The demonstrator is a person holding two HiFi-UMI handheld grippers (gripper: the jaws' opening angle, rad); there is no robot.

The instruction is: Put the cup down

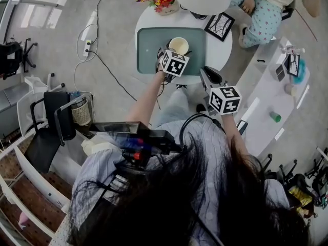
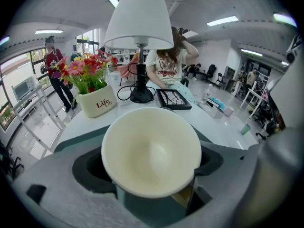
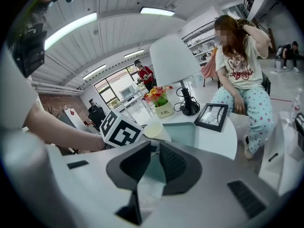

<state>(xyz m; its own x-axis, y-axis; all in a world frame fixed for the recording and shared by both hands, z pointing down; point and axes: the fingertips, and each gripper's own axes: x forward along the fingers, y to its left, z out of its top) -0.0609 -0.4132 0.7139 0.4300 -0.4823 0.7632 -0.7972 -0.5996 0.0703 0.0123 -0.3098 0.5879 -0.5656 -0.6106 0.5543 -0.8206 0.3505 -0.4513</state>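
Note:
A cream paper cup [image 1: 178, 45] hangs over the teal mat [image 1: 148, 50] on the round white table [image 1: 146, 19]. My left gripper [image 1: 173, 51] is shut on the cup [image 2: 151, 151], which is tilted so that its empty inside faces the left gripper view. Whether its base touches the mat is hidden. My right gripper [image 1: 210, 77] hovers off the table's near right edge. Its jaws [image 3: 153, 163] are shut with nothing between them, and the cup [image 3: 156, 129] and the left gripper's marker cube [image 3: 122, 128] lie just ahead.
On the table's far side stand a white lamp [image 2: 137, 23], a flower pot [image 2: 95, 101] and a black picture frame [image 2: 173, 99]. A seated person [image 1: 266, 9] is beyond the table. A long white side table [image 1: 266, 101] runs along the right.

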